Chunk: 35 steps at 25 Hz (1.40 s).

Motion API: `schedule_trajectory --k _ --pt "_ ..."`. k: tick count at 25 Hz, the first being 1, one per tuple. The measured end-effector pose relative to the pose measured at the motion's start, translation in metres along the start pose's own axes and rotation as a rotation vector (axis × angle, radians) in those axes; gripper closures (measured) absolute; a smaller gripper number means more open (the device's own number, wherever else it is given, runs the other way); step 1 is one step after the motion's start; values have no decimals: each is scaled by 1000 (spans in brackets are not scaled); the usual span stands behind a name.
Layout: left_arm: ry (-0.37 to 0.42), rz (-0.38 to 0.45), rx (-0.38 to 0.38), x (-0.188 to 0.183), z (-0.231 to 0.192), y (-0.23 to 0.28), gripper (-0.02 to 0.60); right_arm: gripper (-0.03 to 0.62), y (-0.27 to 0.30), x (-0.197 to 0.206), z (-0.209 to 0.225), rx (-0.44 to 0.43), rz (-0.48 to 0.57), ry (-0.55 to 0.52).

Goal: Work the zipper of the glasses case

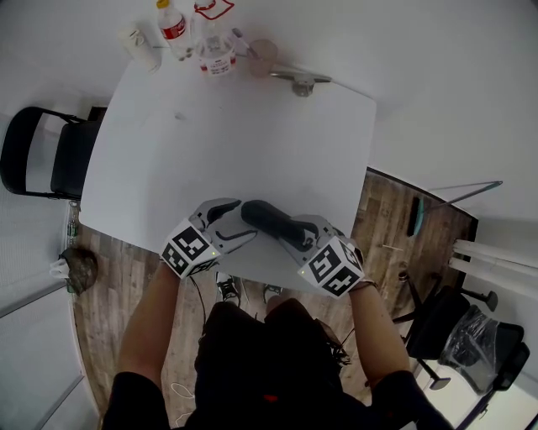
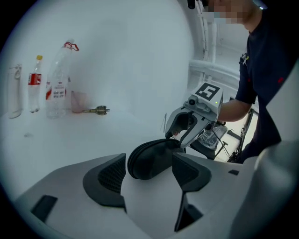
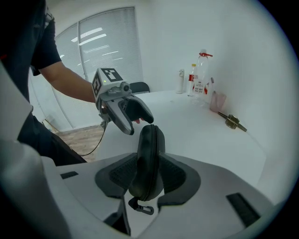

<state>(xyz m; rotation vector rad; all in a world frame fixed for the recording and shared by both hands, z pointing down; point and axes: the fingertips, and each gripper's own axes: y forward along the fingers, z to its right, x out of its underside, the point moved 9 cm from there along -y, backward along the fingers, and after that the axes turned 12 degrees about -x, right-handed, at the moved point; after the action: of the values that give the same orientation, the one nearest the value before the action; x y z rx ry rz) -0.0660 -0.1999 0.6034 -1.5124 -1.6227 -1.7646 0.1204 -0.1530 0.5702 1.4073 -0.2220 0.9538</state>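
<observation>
At the far left of the head view a black chair [image 1: 38, 151] stands on the wood floor [image 1: 126, 285] beside the white counter [image 1: 252, 143]. Along the counter's far edge, at the upper left of the frame, I can see a red-labelled bottle [image 1: 172, 21] and a bigger clear bottle [image 1: 215, 49] just beside it. To their right are a pinkish cup [image 1: 262, 57] and a metal fitting [image 1: 301, 81] lying on its side.

Down in the lower middle of the frame, at the counter's near edge, the left claw [image 1: 242, 221] points right toward the black glasses case [image 1: 271, 220]. Its jaws stand wide apart with the case's rounded end between their tips. In the left gripper view there is a plain gap at the left pad. Whether the right pad brushes the case I cannot tell, but nothing is squeezed.

The case is turned up on its narrow edge, with the zipper seam running along the top. The right claw [image 1: 294, 233] comes in from the lower right and is clamped on it, one pad against each flat side. In the right gripper view the zipper pull [image 3: 140, 208] hangs from the case's near end, just below the pads at the bottom centre.

At the lower right of the head view a swivel chair [image 1: 441, 312] sits on the floor, well apart from the counter.
</observation>
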Motion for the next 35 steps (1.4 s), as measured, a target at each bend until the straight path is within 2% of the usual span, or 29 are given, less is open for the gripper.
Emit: schedule_trajectory --k 2,5,8,15,22,25,28,32,35 --pt "22 -25 37 -1 -9 9 275 442 0 1 0 1 6 2" --pt "61 -75 131 -3 -20 21 258 442 0 2 1 -4 24 -3" --pt "139 -126 217 -7 -19 33 252 442 -1 4 1 -13 38 -25" --pt "288 -201 358 -13 -4 56 252 444 0 6 1 -31 60 -69" --pt "313 -215 353 -15 -2 60 279 435 -3 9 3 -21 105 -30" --pt "336 -191 355 -19 4 53 288 345 -2 8 1 -34 118 -29" --pt "351 -187 356 -18 9 46 291 305 1 7 -1 -37 90 -62" --pt "391 -163 341 -21 18 35 295 287 16 12 -5 -130 33 -42" --pt "427 -145 341 -26 30 28 298 283 29 16 -8 -157 -10 -39"
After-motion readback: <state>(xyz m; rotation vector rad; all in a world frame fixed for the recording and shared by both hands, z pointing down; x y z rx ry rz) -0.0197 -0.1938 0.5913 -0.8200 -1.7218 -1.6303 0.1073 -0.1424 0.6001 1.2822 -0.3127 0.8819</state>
